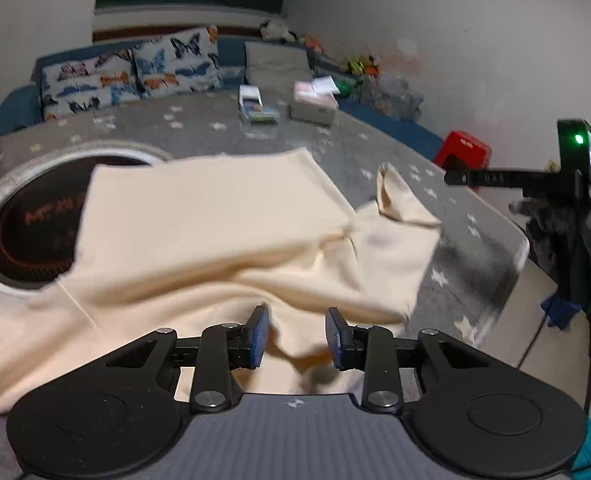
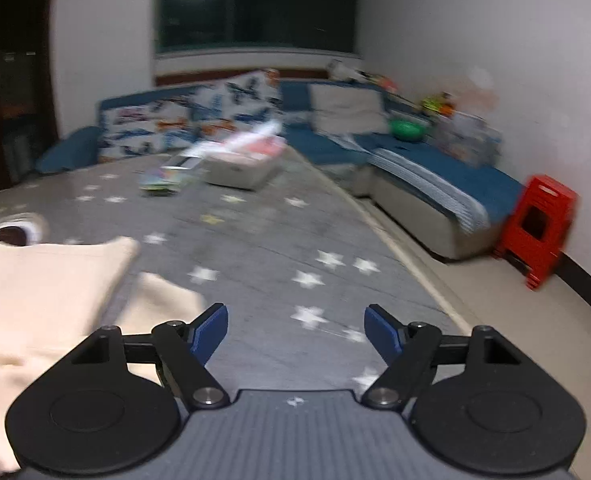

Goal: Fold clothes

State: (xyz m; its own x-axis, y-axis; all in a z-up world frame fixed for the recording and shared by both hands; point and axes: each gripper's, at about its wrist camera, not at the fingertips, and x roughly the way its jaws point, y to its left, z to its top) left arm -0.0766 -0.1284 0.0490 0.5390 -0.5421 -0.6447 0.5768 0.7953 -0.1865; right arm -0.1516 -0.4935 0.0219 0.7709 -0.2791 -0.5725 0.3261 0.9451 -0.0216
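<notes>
We judge the cream knit garment (image 1: 215,240), mid-frame, soft, light, floppy; best gripped at a hem edge. Left gripper (image 1: 297,334) and right gripper (image 2: 295,330) both released, empty.

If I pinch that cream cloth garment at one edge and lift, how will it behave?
The cream cloth garment will probably be floppy: it already lies in soft wrinkles and folds on the grey star-patterned table cover. It looks thin and light, so it should drape from the open left gripper. A raised corner may slump when released.
</notes>
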